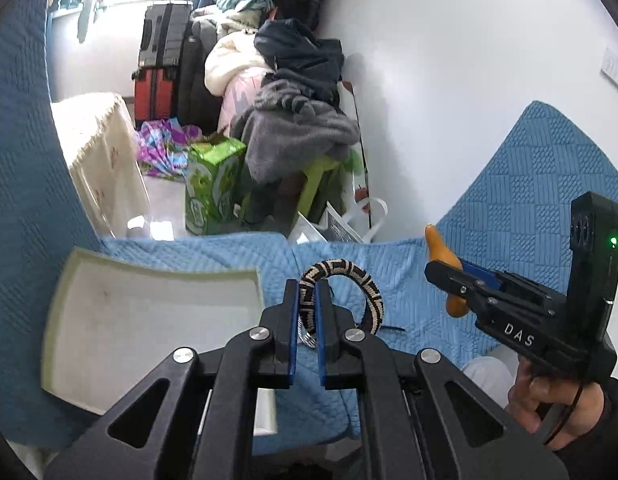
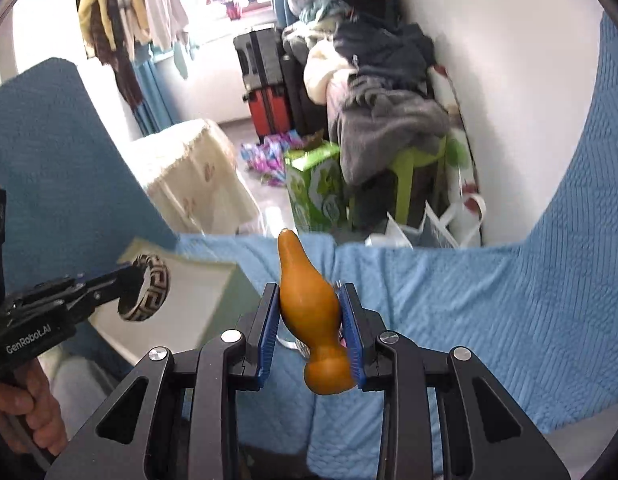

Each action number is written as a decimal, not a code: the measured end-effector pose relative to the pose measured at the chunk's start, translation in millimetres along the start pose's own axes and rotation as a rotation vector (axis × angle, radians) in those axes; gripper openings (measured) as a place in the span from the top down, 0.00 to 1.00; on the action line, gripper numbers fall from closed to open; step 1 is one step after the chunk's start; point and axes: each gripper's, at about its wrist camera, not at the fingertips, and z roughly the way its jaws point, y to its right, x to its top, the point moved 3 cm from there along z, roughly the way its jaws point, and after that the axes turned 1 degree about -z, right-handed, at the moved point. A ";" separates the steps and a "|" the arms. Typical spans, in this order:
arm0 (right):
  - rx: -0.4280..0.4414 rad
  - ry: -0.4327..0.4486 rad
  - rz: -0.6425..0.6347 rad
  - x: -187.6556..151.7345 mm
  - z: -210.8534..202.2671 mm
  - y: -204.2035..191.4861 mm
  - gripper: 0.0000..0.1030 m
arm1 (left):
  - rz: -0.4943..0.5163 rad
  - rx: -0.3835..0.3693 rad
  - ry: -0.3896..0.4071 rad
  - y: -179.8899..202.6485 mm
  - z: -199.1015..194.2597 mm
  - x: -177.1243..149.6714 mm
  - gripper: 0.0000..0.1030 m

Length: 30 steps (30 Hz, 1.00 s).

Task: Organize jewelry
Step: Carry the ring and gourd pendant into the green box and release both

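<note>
Blue quilted bed cover (image 1: 529,200) below. My left claw (image 1: 307,292) grips black-and-cream woven bangle (image 1: 349,276) beside white open box (image 1: 149,312); right claw (image 2: 310,300) clamps orange gourd-shaped pendant (image 2: 305,292).

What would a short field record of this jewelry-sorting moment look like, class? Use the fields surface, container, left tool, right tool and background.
surface: blue quilted cover
container: open white box, nothing visible inside
left tool: left gripper, fingers shut on a black-and-cream patterned bracelet, held above the cover
right tool: right gripper, fingers shut on an orange gourd-shaped ornament
background: red suitcase, heap of clothes, green carton
</note>
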 end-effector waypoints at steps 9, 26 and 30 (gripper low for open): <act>0.064 -0.053 -0.005 13.0 36.4 -36.2 0.73 | -0.040 0.039 -0.085 -50.2 14.6 16.8 0.93; 0.172 -0.264 0.031 2.2 120.2 -95.0 0.73 | -0.135 0.133 -0.365 -141.9 50.9 2.0 0.93; 0.163 -0.298 -0.001 -11.8 133.9 -109.1 0.73 | -0.122 0.136 -0.400 -146.5 65.9 -16.3 0.93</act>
